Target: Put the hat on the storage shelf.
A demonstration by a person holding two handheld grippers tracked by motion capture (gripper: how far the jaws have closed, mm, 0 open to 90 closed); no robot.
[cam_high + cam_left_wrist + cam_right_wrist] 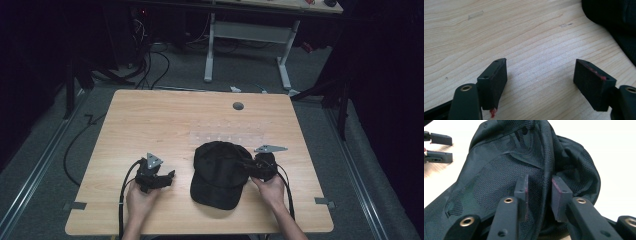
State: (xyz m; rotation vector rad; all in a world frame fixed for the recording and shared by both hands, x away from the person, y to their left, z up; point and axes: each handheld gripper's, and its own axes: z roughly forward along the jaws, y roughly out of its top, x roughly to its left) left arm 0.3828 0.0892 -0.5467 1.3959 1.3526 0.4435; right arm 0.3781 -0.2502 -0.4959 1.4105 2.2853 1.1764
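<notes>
High view is showing the left gripper [167,178] sitting released on the wooden table [150,125], jaws spread over bare wood, with the black mesh cap [220,172] lying just off to its right, apart from it. Going right, the cap is resting near the table's front edge, brim toward the person, long axis running front to back. Right gripper [248,166] is nearer: its jaws are straddling a raised fold of the crown, though I cannot tell whether they are pinching it yet
</notes>
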